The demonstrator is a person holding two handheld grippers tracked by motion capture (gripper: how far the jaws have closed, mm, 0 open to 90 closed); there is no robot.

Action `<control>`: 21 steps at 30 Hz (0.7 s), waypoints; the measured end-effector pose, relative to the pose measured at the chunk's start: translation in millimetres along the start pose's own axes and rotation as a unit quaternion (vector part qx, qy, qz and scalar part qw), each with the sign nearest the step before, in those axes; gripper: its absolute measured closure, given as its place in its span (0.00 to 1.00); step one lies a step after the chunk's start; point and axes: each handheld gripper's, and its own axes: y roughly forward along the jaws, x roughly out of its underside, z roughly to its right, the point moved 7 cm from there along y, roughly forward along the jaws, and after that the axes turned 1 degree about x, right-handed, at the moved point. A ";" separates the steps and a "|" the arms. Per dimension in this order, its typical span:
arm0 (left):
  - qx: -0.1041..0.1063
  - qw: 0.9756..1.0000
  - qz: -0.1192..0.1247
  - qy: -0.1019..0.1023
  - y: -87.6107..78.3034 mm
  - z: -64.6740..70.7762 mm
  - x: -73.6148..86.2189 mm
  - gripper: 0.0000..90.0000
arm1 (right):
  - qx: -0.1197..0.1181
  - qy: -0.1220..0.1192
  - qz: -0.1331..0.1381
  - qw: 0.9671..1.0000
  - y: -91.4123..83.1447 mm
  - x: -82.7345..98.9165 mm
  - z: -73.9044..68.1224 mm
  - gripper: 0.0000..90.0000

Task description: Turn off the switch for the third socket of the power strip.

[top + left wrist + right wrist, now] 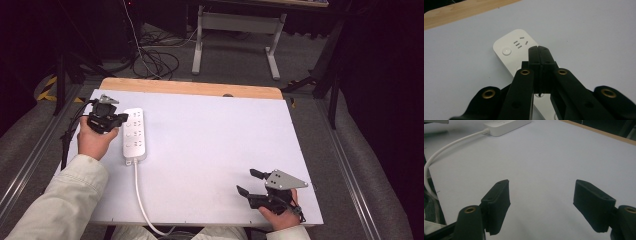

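I am holding my left gripper over the strip, jaws pressed together; pushing crooked could slide it; right gripper jaws are spread wide.

White oblong plastic power strip with white cord, set on a pale grey-white table top edged in light wood. Black two-jaw grippers, left and right, the right topped by a grey three-cornered plate. Cream fabric sleeve at lower left.
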 end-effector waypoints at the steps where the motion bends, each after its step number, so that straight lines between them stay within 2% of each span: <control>1: 0.001 1.000 0.002 0.000 -1.7 0.8 -0.7 1.00 | 0.000 0.000 0.000 1.000 0.0 0.1 0.0 0.33; 7: 0.002 1.000 0.009 0.002 -10.7 2.7 -2.4 1.00 | 0.000 0.000 0.001 1.000 0.0 0.0 -0.1 0.33; 9: 0.006 1.000 0.014 0.002 -14.3 3.3 -3.0 0.96 | -0.001 0.000 0.001 1.000 -0.1 -0.1 -0.3 0.33; 11: 0.013 1.000 0.023 -0.002 -18.2 4.7 -4.2 0.91 | 0.000 0.000 0.001 1.000 -0.2 -0.1 -0.3 0.33; 13: 0.022 0.999 0.033 -0.009 -22.4 6.9 -5.5 0.79 | 0.000 0.000 0.000 1.000 -0.2 0.0 -0.3 0.33; 15: 0.036 0.998 0.043 -0.009 -27.4 11.2 -6.4 0.72 | 0.000 0.001 0.001 1.000 -0.2 -0.2 -0.3 0.33; 18: 0.046 0.997 0.058 0.003 -37.4 18.3 -7.6 0.63 | 0.001 0.001 0.001 1.000 -0.2 -0.1 0.2 0.33; 21: 0.061 0.995 0.075 0.014 -49.3 27.6 -7.9 0.59 | 0.000 0.001 0.002 1.000 -0.5 -0.4 -0.2 0.33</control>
